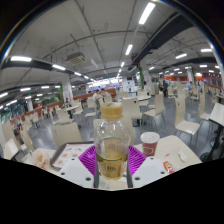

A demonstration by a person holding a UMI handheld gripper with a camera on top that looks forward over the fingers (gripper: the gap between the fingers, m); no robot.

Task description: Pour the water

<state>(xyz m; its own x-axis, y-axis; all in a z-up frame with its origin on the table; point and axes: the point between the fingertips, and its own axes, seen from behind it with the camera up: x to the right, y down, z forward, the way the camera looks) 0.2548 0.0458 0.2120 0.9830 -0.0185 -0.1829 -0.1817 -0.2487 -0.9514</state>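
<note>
Setting: a large canteen-like hall with rows of tables and chairs point(68, 130) is seen beyond the gripper, under long ceiling lights point(147, 13).

Tool: the gripper point(112, 160) is seen closed on a clear plastic bottle point(112, 140), with a purple pad point(87, 158) pressed against each side of the bottle's lower body.

Bottle: it is held upright between the fingers, neck and cap uppermost. It is partly filled with a pale yellowish liquid, whose level appears to sit in the lower half.

Cap: something white is seen at the top of the neck; whether the bottle is sealed or open cannot be told.

Cup: a small reddish paper cup point(150, 143) is seen just ahead of the fingers and to their right, standing upright on the pale tabletop point(180, 152). It is beside the bottle, apart from it. Its contents cannot be seen.

Done so far: the bottle is judged to be grasped and carried near the cup.

Still to do: no tilt is shown and no stream is seen, so the pour itself is judged not yet begun. The bottle's mouth is yet to be brought over the cup's rim and tipped.

Stage: early to middle, with the grasp secured and the pouring left.
</note>
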